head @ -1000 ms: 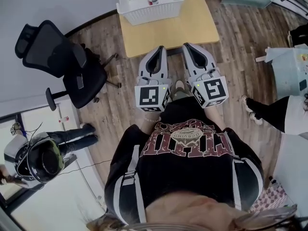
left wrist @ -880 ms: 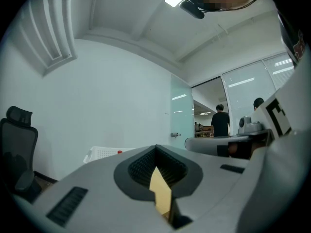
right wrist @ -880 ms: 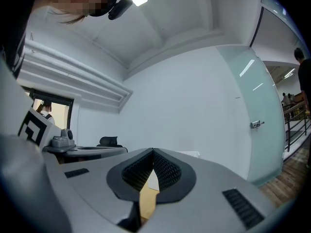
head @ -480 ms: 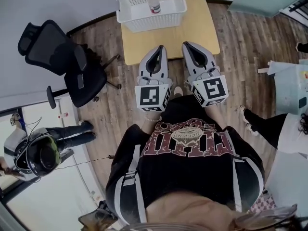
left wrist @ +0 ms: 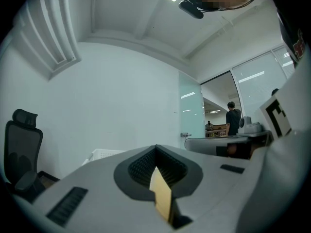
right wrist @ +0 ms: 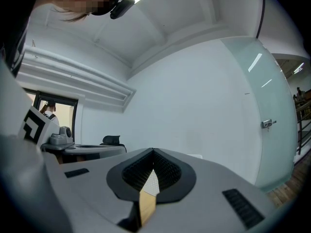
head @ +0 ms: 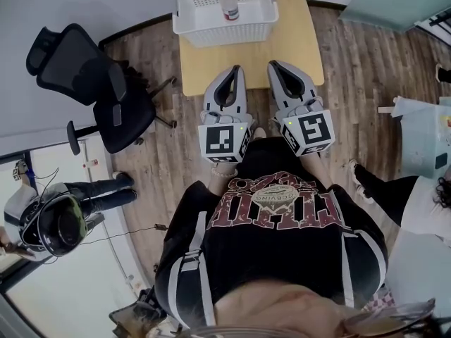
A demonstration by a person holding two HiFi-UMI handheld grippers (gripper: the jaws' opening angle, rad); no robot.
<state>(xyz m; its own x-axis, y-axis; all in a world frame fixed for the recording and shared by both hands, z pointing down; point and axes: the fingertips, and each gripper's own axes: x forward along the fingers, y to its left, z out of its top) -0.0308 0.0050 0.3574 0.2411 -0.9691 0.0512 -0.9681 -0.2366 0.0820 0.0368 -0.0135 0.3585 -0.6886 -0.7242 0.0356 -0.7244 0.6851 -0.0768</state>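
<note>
Basket [head: 224,28] lower; bottle [head: 227,3] only overhead

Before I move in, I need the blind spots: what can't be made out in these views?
Head view: the white basket has its far rim cut off by the top edge; the label on the red-capped bottle is too small to read.
Left gripper view: the left gripper itself hides the bottle, leaving a sliver of basket.
Right gripper view: the right gripper hides the bottle too.
</note>
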